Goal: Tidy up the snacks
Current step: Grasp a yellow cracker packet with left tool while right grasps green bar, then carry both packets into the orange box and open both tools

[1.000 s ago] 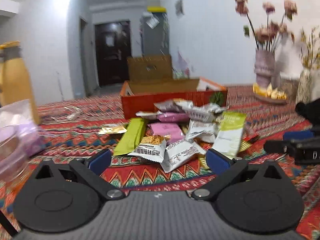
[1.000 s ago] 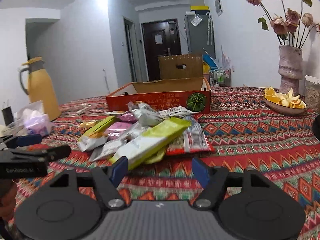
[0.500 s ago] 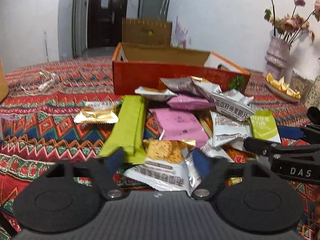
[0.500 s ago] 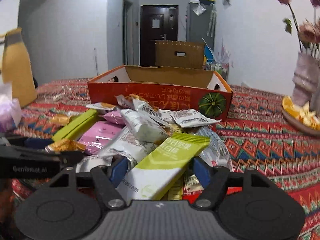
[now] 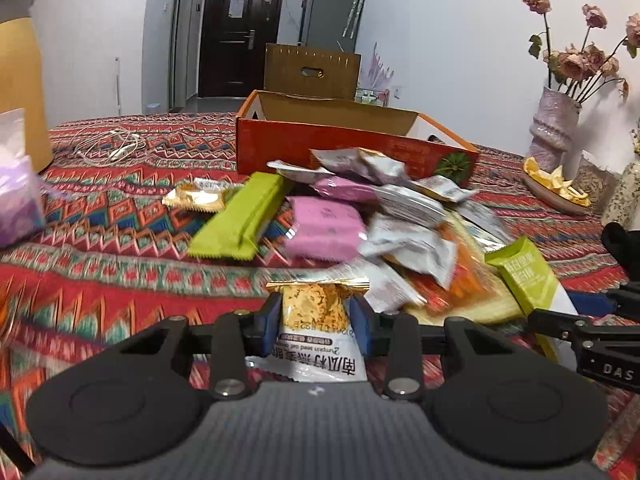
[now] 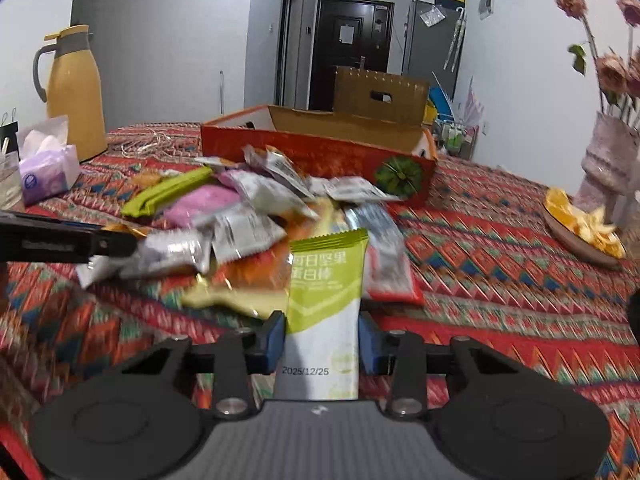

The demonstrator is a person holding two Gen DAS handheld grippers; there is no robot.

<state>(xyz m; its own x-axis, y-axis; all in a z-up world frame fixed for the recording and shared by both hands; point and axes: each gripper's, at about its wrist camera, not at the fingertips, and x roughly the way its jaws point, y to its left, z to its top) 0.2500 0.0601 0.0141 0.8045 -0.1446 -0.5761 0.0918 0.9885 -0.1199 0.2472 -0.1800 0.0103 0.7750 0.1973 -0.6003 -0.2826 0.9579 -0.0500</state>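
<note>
A pile of snack packets (image 5: 360, 216) lies on the patterned tablecloth in front of an open orange cardboard box (image 5: 344, 148). My left gripper (image 5: 316, 320) is shut on a white pumpkin-seed crisp packet (image 5: 316, 332), held just above the cloth. My right gripper (image 6: 322, 340) is shut on a green-and-white nut bar packet (image 6: 326, 300), also seen at the right of the left wrist view (image 5: 528, 276). The pile (image 6: 256, 216) and the box (image 6: 320, 152) lie ahead of the right gripper. A long green bar (image 5: 240, 216) and a pink packet (image 5: 324, 232) lie in the pile.
A yellow thermos jug (image 6: 74, 92) and a tissue pack (image 6: 48, 164) stand at the left. A vase of dried roses (image 5: 554, 128) and a dish of orange peel (image 5: 556, 188) are at the right. A white cable (image 5: 112, 146) lies far left. A brown carton (image 5: 310, 66) stands behind the box.
Both grippers went from open in front of the pile to shut, the left on the pumpkin-seed crisp packet and the right on the green nut bar. Both packets have come up off the pile.
</note>
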